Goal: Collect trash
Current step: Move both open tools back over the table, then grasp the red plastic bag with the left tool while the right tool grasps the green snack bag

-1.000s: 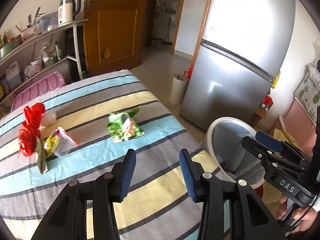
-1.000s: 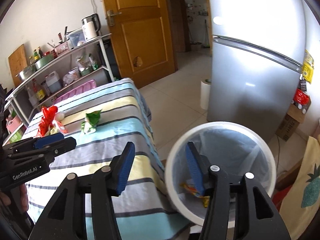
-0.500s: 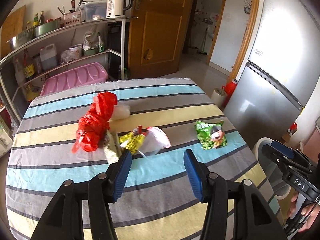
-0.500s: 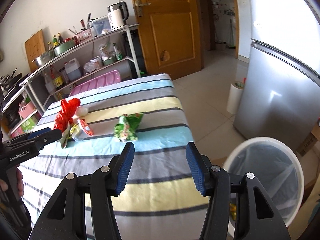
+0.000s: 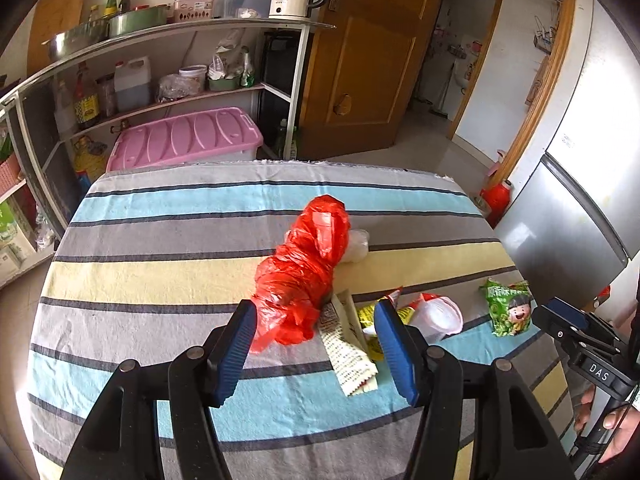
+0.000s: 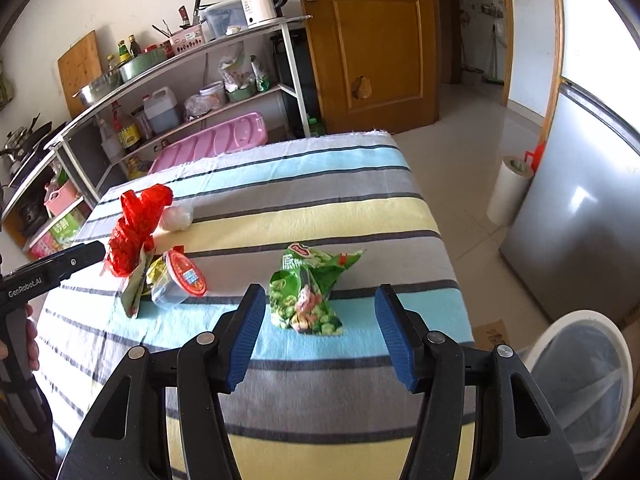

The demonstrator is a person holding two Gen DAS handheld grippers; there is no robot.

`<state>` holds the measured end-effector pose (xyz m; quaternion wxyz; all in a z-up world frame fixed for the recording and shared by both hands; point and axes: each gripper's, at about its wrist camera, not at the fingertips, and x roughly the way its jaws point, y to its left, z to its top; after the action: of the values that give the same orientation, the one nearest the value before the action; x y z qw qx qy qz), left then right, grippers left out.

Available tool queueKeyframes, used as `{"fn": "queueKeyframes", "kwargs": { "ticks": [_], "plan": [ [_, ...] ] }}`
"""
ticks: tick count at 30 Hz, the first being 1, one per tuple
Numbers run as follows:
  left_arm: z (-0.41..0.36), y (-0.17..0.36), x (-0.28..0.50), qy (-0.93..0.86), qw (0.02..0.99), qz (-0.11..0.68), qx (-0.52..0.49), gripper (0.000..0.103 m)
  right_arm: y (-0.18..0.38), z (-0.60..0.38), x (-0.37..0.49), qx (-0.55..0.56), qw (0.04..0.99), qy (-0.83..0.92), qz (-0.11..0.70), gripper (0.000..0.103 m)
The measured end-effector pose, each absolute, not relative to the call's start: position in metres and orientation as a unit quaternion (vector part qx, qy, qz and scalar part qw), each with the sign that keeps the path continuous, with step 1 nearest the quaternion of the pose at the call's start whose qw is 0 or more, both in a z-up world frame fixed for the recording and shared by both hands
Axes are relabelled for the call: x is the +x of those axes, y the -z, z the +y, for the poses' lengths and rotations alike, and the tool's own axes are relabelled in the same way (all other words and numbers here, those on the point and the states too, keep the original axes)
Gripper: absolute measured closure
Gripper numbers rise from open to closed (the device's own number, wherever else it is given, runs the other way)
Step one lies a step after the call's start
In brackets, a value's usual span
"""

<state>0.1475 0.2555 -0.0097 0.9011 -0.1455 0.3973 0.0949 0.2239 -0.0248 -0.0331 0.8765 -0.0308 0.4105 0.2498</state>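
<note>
Trash lies on a striped tablecloth [image 5: 160, 280]. A crumpled red plastic bag [image 5: 304, 264] sits just ahead of my open left gripper [image 5: 316, 344], with a printed wrapper strip [image 5: 348, 352], a yellow wrapper [image 5: 372, 316] and a clear plastic cup with a red lid [image 5: 438, 316] beside it. A green snack packet [image 6: 308, 292] lies just ahead of my open right gripper [image 6: 320, 336]. The red bag [image 6: 136, 228] and the cup [image 6: 180, 280] also show in the right wrist view. A white bin with a liner [image 6: 584, 376] stands on the floor at the right.
A white crumpled lump [image 5: 356, 244] lies behind the red bag. A metal shelf rack [image 5: 160, 60] with a pink box [image 5: 184, 140] stands behind the table. A silver fridge [image 6: 592, 208] and a paper roll [image 6: 510, 192] stand at the right. A wooden door [image 6: 368, 40] is at the back.
Both grippers have swung from the bin side toward the table. The left one has closed in on the red bag, the right one on the green packet. Both stay open.
</note>
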Motion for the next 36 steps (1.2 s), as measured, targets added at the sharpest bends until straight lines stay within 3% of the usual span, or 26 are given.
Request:
{"fn": "queueKeyframes", "kwargs": {
  "ticks": [25,27,36],
  "plan": [
    [0.277,0.041,0.201,-0.104,0.886,0.433,-0.127,0.041,0.068,0.010,0.260,-0.072,0.862,-0.227,0.448,0.045],
    [0.279,0.041,0.200,-0.109,0.886,0.431,-0.129,0.047,0.069,0.011,0.258,-0.071,0.861,-0.232,0.447,0.056],
    [0.285,0.043,0.202,-0.110,0.887,0.430,-0.131,0.054,0.070,0.012,0.254,-0.074,0.864,-0.235,0.440,0.077]
  ]
}}
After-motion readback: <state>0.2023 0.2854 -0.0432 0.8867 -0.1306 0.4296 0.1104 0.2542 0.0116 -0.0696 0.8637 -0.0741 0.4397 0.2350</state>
